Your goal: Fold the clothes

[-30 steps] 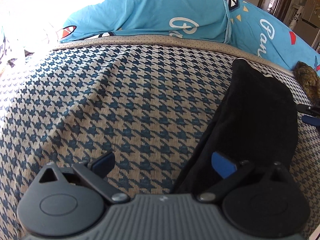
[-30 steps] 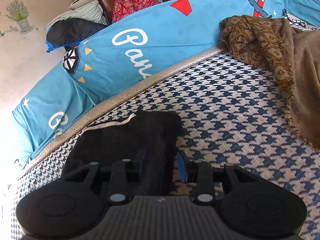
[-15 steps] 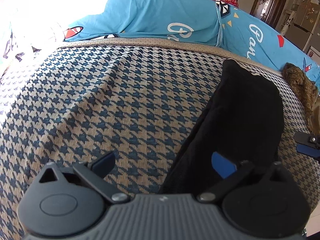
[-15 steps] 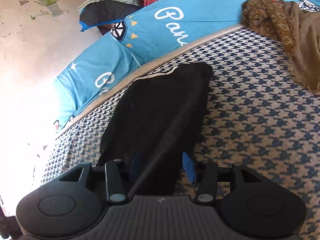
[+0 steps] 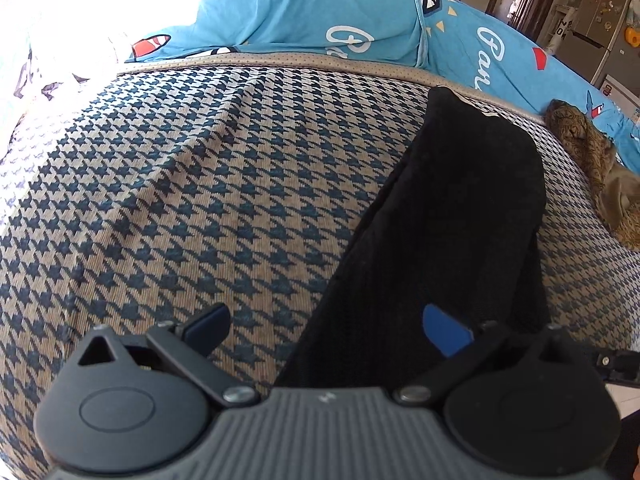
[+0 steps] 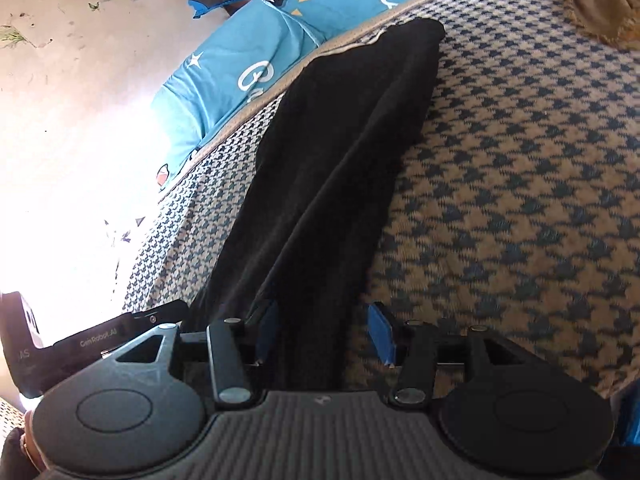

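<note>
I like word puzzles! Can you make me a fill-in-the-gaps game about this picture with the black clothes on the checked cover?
1. The folded garment is coloured ____.
2. It lies on a houndstooth cover patterned in beige and dark ____.
3. The pillows behind it are light ____ with white writing.
4. The left gripper has its jaws wide ____.

Missing words: black; blue; blue; open

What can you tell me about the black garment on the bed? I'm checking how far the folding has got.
The black garment looks like soft, matte knit, folded into a long narrow strip with a lengthwise crease. It lies flat on the houndstooth cover, its far end near the cover's tan border, where a pale trim edge shows. The right gripper straddles its near end, jaws just opened, pads apart from the cloth. The left gripper is open over its near edge.
</note>
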Demonstrator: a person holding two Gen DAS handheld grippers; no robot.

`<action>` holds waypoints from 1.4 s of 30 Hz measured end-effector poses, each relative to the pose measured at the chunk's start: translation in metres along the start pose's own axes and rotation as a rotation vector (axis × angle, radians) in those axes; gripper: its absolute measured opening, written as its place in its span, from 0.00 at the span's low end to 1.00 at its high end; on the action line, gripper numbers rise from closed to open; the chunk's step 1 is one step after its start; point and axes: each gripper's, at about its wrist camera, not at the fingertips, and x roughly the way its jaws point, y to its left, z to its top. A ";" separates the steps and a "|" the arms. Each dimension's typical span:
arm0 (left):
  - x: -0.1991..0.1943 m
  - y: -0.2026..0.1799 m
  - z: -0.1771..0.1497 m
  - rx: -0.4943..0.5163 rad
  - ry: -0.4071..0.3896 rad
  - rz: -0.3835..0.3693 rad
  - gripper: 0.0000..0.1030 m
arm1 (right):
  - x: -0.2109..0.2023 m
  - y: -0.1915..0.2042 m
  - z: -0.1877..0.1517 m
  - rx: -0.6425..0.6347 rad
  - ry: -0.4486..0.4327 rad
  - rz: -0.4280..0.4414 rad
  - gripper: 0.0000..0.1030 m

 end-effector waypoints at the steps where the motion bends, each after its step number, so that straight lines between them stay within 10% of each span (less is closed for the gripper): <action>1: -0.001 0.000 -0.003 0.001 0.004 -0.002 1.00 | -0.001 -0.001 -0.005 0.000 0.005 0.003 0.48; 26: -0.024 0.017 -0.047 -0.119 0.035 -0.088 1.00 | 0.028 0.009 -0.072 0.044 0.187 0.075 0.48; 33: -0.032 0.025 -0.058 -0.187 0.035 -0.126 1.00 | 0.040 0.012 -0.081 0.079 0.202 0.086 0.21; 42: -0.030 0.020 -0.060 -0.170 0.037 -0.108 1.00 | 0.024 0.008 -0.082 0.120 0.129 0.089 0.34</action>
